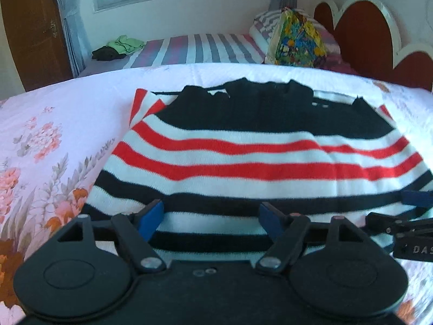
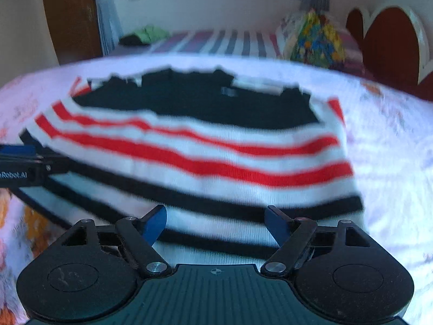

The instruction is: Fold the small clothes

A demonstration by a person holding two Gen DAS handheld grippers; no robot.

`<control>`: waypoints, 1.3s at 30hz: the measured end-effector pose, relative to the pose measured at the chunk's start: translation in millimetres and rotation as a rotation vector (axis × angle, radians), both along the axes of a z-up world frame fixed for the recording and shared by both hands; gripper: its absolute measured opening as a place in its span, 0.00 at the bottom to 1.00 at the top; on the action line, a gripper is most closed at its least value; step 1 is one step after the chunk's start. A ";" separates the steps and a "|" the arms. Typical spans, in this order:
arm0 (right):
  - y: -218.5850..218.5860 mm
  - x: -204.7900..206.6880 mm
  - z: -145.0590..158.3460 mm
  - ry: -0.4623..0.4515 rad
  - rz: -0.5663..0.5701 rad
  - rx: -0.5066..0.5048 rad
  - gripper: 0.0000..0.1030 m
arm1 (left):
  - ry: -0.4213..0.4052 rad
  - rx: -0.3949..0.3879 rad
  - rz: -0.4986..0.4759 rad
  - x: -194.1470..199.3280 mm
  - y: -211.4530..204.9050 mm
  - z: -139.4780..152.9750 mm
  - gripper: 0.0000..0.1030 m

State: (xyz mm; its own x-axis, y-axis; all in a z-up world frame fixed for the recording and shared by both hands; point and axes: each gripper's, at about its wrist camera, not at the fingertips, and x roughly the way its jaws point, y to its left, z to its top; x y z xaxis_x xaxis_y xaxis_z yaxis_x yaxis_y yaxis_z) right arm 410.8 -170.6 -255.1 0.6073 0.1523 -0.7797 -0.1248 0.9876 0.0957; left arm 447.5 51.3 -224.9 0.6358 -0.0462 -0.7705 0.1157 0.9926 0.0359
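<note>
A small knit sweater with black, white and red stripes lies flat on the floral bedspread, black top part at the far end. My left gripper is open, its blue-padded fingers over the near hem on the left side. My right gripper is open over the near hem on the right side of the sweater. Each gripper shows at the edge of the other's view: the right one in the left wrist view, the left one in the right wrist view. The right wrist view is blurred.
Beyond the bedspread lies a striped sheet with a colourful bag and a green and dark clothes pile. A red and white headboard stands at right, a wooden door at left, a window behind.
</note>
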 end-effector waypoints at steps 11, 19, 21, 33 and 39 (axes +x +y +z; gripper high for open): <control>2.1 -7.0 26.9 -0.054 0.011 0.065 0.76 | 0.045 -0.090 0.100 -14.9 19.4 19.1 0.87; 10.4 -4.1 34.6 -0.076 0.043 0.066 0.76 | 0.051 -0.196 0.198 -26.7 45.0 26.2 0.88; 10.6 -2.4 34.4 -0.075 0.037 0.079 0.76 | 0.049 -0.227 0.220 -32.0 51.2 25.6 0.89; 16.6 4.4 10.0 -0.037 0.062 0.073 0.77 | 0.073 -0.524 0.386 -31.9 79.4 -17.2 0.89; 11.7 8.8 12.1 -0.058 0.054 0.080 0.76 | -0.029 -0.687 0.472 -17.3 89.7 -29.9 0.88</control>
